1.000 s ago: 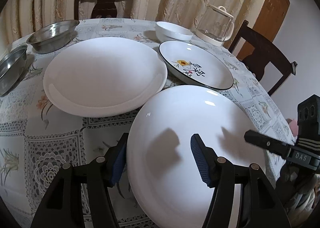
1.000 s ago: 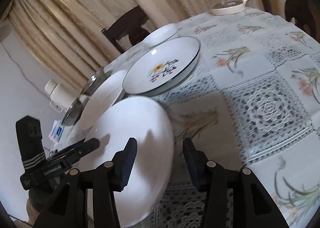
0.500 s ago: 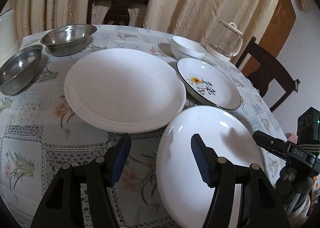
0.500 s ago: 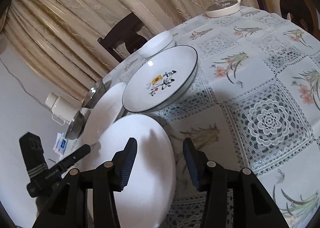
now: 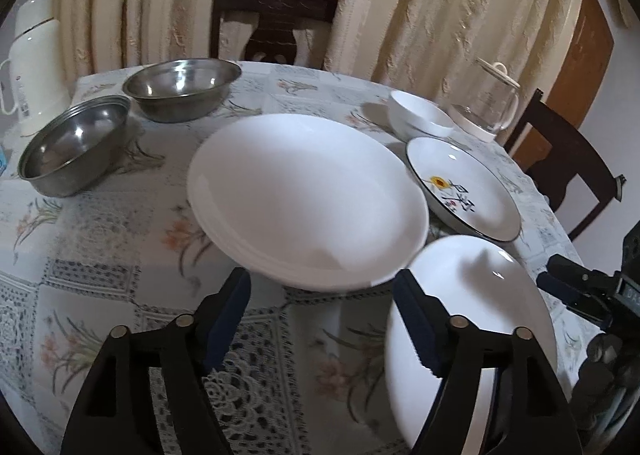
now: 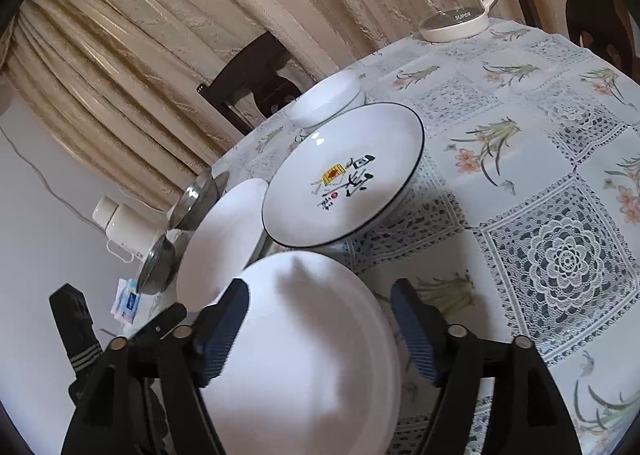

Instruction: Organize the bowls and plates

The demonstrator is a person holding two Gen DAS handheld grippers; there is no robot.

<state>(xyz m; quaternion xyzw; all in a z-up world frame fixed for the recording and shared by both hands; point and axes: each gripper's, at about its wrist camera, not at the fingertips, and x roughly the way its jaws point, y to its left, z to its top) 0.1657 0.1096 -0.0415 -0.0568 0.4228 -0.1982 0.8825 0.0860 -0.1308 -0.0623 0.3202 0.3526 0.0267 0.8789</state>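
Left to right across the counter [image 5: 100, 267], left wrist view.

Far left: two steel bowls [image 5: 76, 151] and [image 5: 182, 89], just beside each other, not nested. A white flask [image 5: 34, 59] behind them, off the job.

Centre: large white plate [image 5: 308, 199], rim looks doubled, so possibly a stack; cannot tell for sure. Left claw [image 5: 322, 319] hangs wide and empty in front of its near rim, touching nothing.

Right of centre: small white bowl [image 5: 420, 117] at the back, glass kettle [image 5: 490, 103] just beside it. Patterned plate [image 5: 466, 191] with dark rim lies in front of the bowl.

Near right: plain white plate [image 5: 472, 319] at the counter's edge. In the right wrist view the right claw [image 6: 320, 329] hovers wide over this plate [image 6: 316, 355], one finger near each side, not closed on it.

Judgement: step in hand looks like picking up the near white plate to stack on the large one.
- Take the rim edge-on, one finger under, one over; glazed surface will likely slip.
- It sits close to the edge, so lift before sliding.
- Clear the patterned plate's rim, then set down centred and flat.
- Keep the left claw out of the path.
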